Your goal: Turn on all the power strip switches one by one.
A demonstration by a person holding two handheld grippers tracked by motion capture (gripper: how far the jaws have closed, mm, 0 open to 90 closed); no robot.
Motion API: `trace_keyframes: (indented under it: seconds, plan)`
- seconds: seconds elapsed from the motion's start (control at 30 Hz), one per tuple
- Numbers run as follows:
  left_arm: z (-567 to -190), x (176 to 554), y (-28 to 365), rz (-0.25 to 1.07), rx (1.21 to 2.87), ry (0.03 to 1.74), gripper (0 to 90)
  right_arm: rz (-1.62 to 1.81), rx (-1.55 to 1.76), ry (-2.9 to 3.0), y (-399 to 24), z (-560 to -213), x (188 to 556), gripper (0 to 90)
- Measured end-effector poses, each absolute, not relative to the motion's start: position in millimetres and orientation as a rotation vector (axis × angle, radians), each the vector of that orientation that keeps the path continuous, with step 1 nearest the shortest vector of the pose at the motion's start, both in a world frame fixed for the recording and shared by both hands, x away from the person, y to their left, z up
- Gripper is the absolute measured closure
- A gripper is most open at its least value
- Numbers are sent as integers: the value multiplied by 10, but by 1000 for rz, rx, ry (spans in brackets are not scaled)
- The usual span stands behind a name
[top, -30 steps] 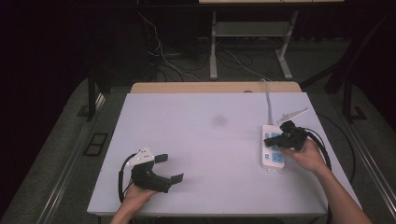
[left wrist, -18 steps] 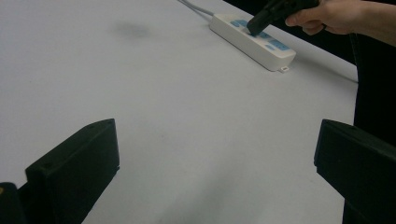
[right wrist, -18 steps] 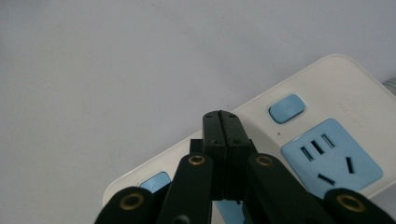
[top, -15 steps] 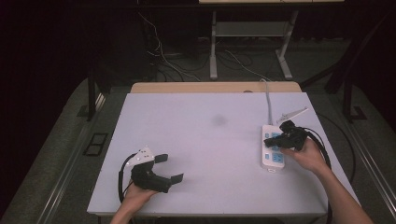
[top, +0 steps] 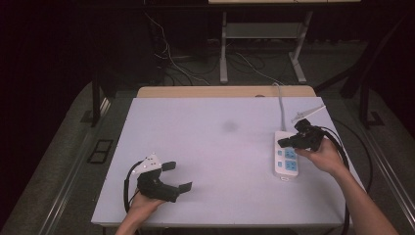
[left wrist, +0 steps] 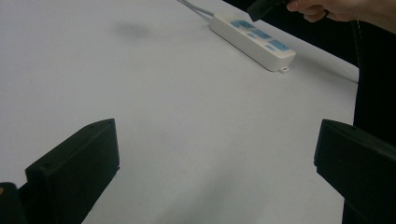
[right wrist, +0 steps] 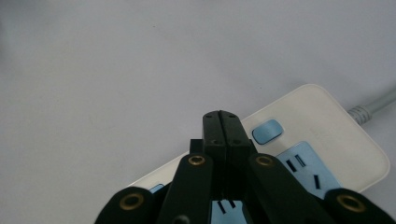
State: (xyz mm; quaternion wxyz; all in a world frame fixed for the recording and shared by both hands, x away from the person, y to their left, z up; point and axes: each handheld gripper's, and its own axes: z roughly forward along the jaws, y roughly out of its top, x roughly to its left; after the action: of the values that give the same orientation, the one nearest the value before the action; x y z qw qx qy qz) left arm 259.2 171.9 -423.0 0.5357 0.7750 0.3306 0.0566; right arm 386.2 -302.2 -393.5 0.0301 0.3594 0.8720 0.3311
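A white power strip (top: 286, 157) lies flat near the right edge of the white table (top: 215, 147), its long side running away from the person and its grey cord (top: 281, 110) leading off the far edge, so the blue socket faces and the switch point straight up and can be reached from above. The right gripper (top: 282, 143) hovers over the far end of the strip with its jaws clenched tight together and nothing between them; pressed into one narrow tip like this, they serve as a poking finger rather than a clamp. In the right gripper view that tip (right wrist: 221, 122) sits just beside the small blue rocker switch (right wrist: 267, 130), with a blue socket face (right wrist: 303, 169) beside it, so the likely purpose is to press the switch; whether the tip already touches the strip's casing cannot be told from these angles. The hand tilts the gripper forward and down, which brings the tip onto the button while keeping the body clear of the cord. The left gripper (top: 180, 176) rests low at the near left of the table, well apart from the strip, its jaws released and spread wide over bare surface, holding nothing; it appears parked out of the way, since a flat strip should stay put under a press without a second grip.
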Motion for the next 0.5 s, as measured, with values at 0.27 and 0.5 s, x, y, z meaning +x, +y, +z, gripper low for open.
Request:
trace_keyframes:
  seconds: [0.27, 0.5]
  plan:
    - [-4231, 2594, 1723, 136, 1845, 788, 0, 995, 1104, 2688, -3032, -3899, 3944, 900]
    - [-4235, 2598, 1722, 134, 1846, 789, 0, 993, 1108, 2684, -3061, -3903, 4013, 900]
